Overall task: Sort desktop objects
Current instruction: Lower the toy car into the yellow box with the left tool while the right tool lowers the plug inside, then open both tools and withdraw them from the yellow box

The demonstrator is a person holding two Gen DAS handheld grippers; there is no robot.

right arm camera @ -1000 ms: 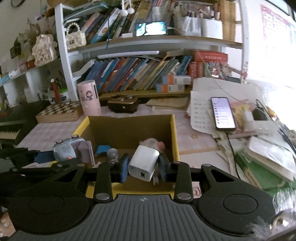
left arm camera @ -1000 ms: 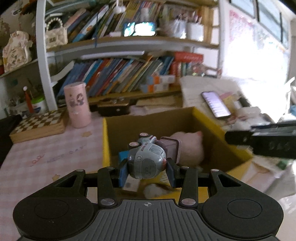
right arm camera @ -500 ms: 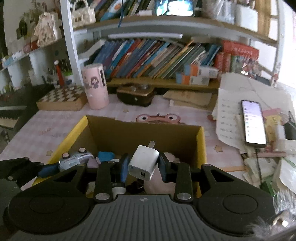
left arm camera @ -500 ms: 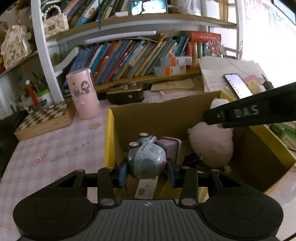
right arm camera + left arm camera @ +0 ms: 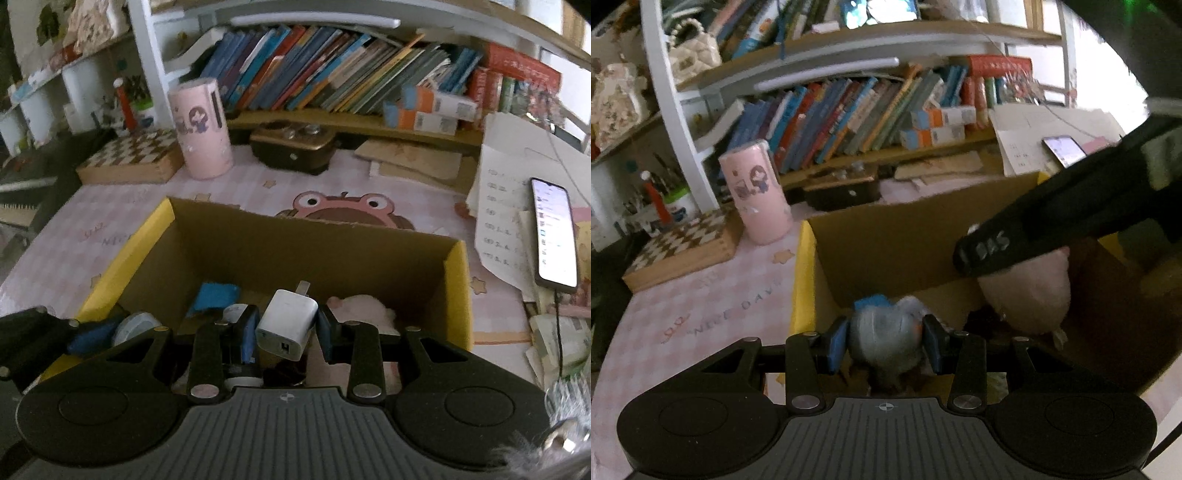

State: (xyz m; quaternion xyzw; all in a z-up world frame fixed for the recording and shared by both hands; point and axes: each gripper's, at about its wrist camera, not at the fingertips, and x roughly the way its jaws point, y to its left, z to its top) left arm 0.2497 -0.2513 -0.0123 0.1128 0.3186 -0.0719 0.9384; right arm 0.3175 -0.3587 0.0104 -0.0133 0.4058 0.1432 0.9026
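An open cardboard box with yellow rims [image 5: 803, 273] [image 5: 456, 291] sits on the pink checked desk mat. My left gripper [image 5: 885, 341] hangs low over the box's left side. Its blue pads are shut on a grey-blue toy car [image 5: 882, 339], which is blurred. My right gripper [image 5: 286, 328] is shut on a white USB charger [image 5: 286, 323], prong end forward, held above the box's near middle. One right finger [image 5: 990, 251] crosses the left wrist view. The toy car [image 5: 135, 325] shows at lower left in the right wrist view. A pink plush [image 5: 1027, 295] [image 5: 362, 306] and a blue item [image 5: 214, 295] lie inside.
A pink cylinder [image 5: 201, 129], a chessboard box [image 5: 133, 158] and a dark case [image 5: 291, 147] stand behind the box, in front of a full bookshelf. To the right lie stacked papers [image 5: 498, 221] and a lit phone [image 5: 554, 232] on a cable.
Both grippers have come forward and down over the box. The right finger now reaches further left across the left wrist view. The toy car sits lower and looks blurred.
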